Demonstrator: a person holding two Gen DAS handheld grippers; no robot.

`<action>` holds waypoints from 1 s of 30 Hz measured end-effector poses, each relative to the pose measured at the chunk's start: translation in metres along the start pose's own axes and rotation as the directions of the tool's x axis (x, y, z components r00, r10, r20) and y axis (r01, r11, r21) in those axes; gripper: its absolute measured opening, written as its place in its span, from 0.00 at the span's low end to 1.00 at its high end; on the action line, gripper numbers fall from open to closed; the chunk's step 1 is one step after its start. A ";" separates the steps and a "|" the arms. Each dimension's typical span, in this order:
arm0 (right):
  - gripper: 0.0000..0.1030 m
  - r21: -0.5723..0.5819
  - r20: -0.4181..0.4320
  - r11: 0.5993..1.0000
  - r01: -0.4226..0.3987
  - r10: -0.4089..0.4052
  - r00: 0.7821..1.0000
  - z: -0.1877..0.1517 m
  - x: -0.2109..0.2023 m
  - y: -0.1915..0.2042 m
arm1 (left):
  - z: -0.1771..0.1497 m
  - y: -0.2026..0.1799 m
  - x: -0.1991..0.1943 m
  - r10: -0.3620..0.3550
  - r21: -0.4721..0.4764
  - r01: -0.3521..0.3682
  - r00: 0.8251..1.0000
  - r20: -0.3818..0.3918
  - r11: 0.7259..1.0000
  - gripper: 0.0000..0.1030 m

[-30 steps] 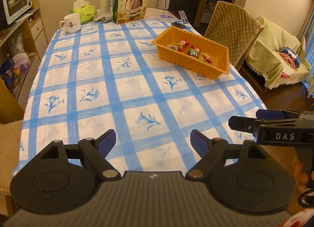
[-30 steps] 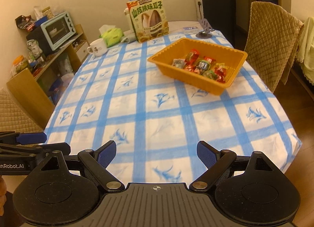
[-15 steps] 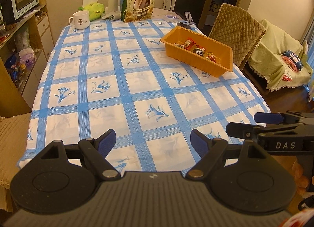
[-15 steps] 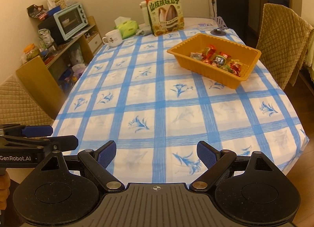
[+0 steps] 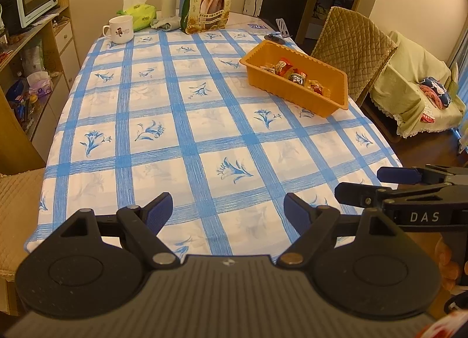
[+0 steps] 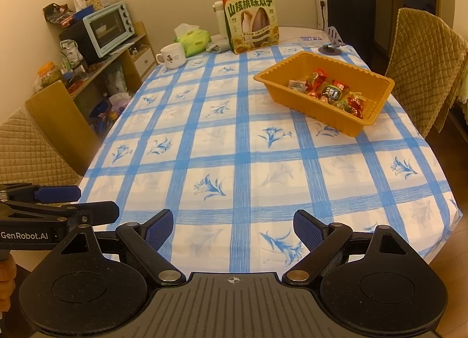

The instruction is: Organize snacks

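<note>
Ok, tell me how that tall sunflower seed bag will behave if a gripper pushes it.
The sunflower seed bag stands upright and tall on a narrow base, so it would probably tip rather than slide. Its pouch looks soft, likely denting under pressure.

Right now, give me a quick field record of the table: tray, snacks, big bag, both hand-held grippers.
tray: orange tray, right side of table, upright
snacks: small wrapped snacks inside tray
big bag: seed bag standing at far end, outside tray
nearby: mug, tissue pack
left hand-held gripper: open, empty, over near table edge
right hand-held gripper: open, empty, over near table edge
</note>
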State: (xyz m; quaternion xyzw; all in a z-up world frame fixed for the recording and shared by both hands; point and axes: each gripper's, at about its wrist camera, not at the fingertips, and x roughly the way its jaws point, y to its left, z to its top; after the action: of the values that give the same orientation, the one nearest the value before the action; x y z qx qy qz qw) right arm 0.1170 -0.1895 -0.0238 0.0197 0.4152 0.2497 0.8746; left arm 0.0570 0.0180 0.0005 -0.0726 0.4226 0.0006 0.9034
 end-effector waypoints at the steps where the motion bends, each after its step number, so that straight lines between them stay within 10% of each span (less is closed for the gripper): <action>1: 0.86 0.000 0.000 1.000 0.000 0.000 1.000 0.000 0.000 0.000 | 0.000 0.000 0.000 -0.001 0.000 0.001 1.000 0.000 1.000 0.79; 30: 0.86 -0.002 0.001 1.000 0.001 -0.001 1.000 0.002 0.001 0.000 | 0.007 -0.002 0.001 -0.006 0.001 0.006 1.000 0.007 1.000 0.79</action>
State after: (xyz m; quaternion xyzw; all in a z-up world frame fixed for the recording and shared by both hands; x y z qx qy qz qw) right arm 0.1194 -0.1890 -0.0232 0.0188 0.4146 0.2497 0.8749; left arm 0.0632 0.0165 0.0043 -0.0732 0.4193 -0.0022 0.9049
